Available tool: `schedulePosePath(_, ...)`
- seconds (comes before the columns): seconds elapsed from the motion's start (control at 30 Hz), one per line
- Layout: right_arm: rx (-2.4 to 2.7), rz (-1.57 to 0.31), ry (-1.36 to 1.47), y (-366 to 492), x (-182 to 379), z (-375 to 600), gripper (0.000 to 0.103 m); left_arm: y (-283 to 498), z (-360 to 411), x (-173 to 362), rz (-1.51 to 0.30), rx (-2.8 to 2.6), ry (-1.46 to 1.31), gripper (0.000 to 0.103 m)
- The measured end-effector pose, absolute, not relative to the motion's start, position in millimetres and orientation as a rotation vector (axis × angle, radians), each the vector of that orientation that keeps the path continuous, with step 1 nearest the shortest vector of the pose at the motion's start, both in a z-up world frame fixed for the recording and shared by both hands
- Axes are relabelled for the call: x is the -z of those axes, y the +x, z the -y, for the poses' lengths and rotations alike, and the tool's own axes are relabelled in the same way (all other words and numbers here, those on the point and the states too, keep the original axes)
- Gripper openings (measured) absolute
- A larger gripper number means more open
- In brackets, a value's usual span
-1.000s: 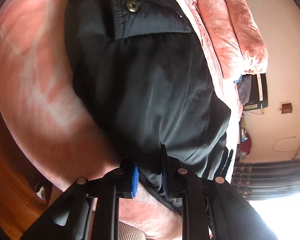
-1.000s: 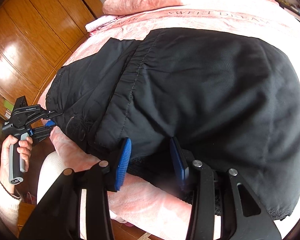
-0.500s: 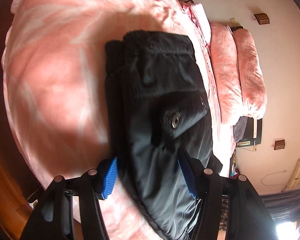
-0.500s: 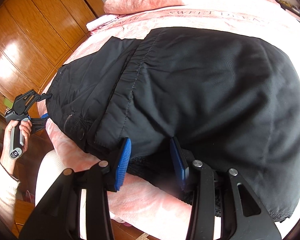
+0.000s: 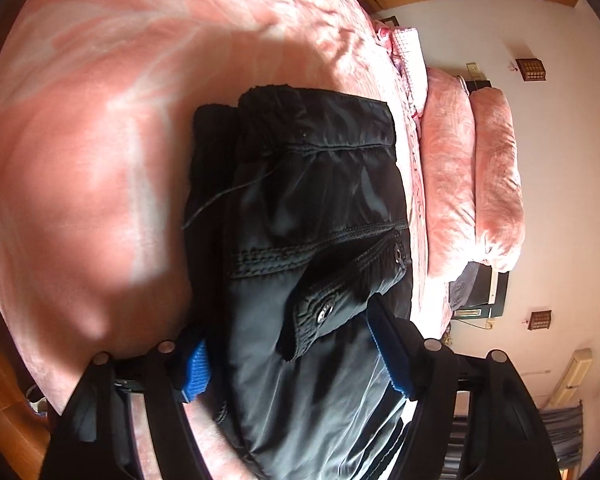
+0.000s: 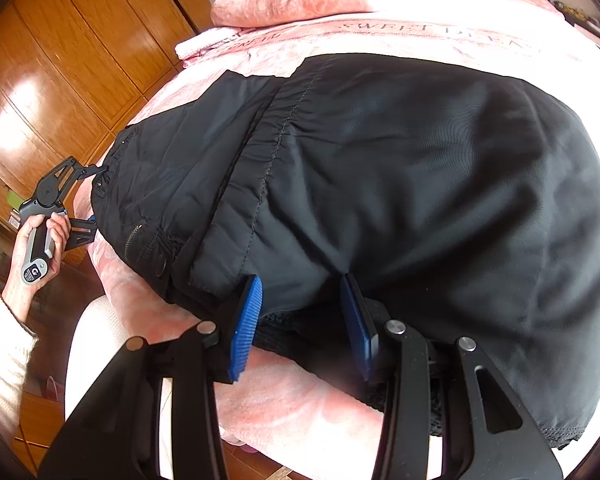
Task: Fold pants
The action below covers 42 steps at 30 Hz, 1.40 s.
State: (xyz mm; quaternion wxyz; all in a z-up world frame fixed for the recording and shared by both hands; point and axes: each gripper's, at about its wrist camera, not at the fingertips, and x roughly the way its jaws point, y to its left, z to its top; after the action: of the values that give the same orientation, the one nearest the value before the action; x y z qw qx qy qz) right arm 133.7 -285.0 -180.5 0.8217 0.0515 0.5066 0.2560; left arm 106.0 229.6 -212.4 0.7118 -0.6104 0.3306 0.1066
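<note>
Black padded pants [image 5: 320, 220] lie folded on the pink bed [image 5: 100, 140], a snap pocket flap [image 5: 332, 304] facing up. My left gripper [image 5: 292, 360] straddles their near end with its jaws opening; the blue pads [image 5: 388, 356] stand clear of the cloth. In the right wrist view the pants [image 6: 420, 180] fill the middle. My right gripper [image 6: 300, 320] is shut on a thick fold at their near edge. The left gripper [image 6: 96, 196] shows at the pants' far left end, held by a hand [image 6: 40, 236].
Pink folded quilts [image 5: 476, 176] are stacked at the head of the bed, seen also as quilts [image 6: 292, 0] in the right view. A wooden wardrobe [image 6: 60, 60] stands beyond the bed's left side. A white rounded seat [image 6: 96, 340] sits by the bed's near edge.
My left gripper let go of the pants, opened wide and drew back, rolling a little; the pocket end now lies flat. The right gripper has not moved.
</note>
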Motion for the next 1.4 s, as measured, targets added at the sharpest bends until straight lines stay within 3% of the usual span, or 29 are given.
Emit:
schedulePosePath(0.13, -0.546, -1.071, 0.112, 132.1, 180.7, 285.1, 0.042, 103.8, -239.0, 221.9, -0.704, -0.235, -1.427, 0.041)
schedulePosePath(0.2, -0.548, -1.07, 0.11, 132.1, 181.3, 285.5, 0.042, 99.4, -238.6, 220.7, -0.681, -0.227, -1.43, 0.026)
schedulePosePath(0.3, -0.553, -1.071, 0.11, 132.4, 181.4, 286.0, 0.042, 92.6, -228.1, 198.3, -0.61, -0.231, -1.355, 0.016)
schedulePosePath(0.6, -0.558, -1.067, 0.13, 131.2, 181.2, 290.3, 0.042, 119.1, -175.1, 103.9, -0.509, -0.123, -1.068, 0.015)
schedulePosePath(0.87, -0.543, -1.009, 0.151, 124.7, 160.8, 304.3, 0.043, 140.9, -54.1, 26.9, -0.546, 0.197, -0.649, 0.015)
schedulePosePath(0.97, -0.519, -0.971, 0.187, 121.1, 145.1, 322.2, 0.044, 145.9, -5.6, 26.9, -0.622, 0.283, -0.507, 0.015)
schedulePosePath(1.07, -0.481, -0.946, 0.213, 120.3, 133.6, 344.4, 0.055, 144.6, 41.2, 39.6, -0.703, 0.35, -0.317, 0.015)
schedulePosePath(1.23, -0.42, -0.939, 0.243, 123.8, 132.6, 371.6, 0.055, 137.0, 110.4, 76.9, -0.877, 0.474, -0.014, 0.02)
schedulePosePath(1.4, -0.382, -0.964, 0.316, 130.4, 143.6, 390.5, 0.056, 139.5, 141.7, 112.7, -1.008, 0.521, 0.087, 0.035)
